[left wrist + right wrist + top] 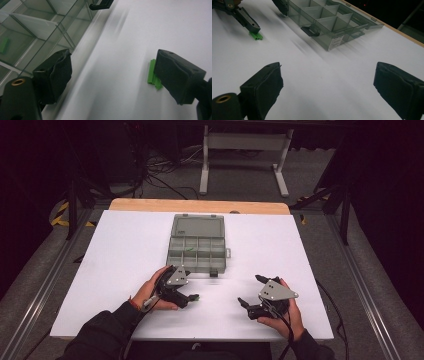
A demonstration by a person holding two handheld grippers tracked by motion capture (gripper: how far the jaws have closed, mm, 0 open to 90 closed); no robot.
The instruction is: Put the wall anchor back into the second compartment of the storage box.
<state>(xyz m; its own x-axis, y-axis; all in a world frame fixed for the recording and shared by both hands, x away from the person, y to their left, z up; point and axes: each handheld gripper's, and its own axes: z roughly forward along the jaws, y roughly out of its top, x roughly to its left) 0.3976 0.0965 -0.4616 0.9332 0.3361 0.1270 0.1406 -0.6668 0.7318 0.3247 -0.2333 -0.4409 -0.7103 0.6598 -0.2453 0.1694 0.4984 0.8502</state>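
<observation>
Small green ribbed plastic piece (pixel 152 75) on the white table (pixel 125 270), beside the left hand-held gripper (pixel 110 72).
It lay against one wide-open jaw, ungripped; the right hand-held gripper (pixel 327 85) gaped empty, near the clear grey compartment box (pixel 196 251).

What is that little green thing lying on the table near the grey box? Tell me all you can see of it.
The green piece is small, bright green and looks like plastic, with lengthwise ridges, like a short ribbed strip. It lies flat on the white table, in front of the open grey compartment box and apart from it. One jaw of the left hand-held gripper stands right at its edge and partly hides it; the other jaw is far off, so it is not clamped. Whether that jaw touches it, I cannot tell.
</observation>
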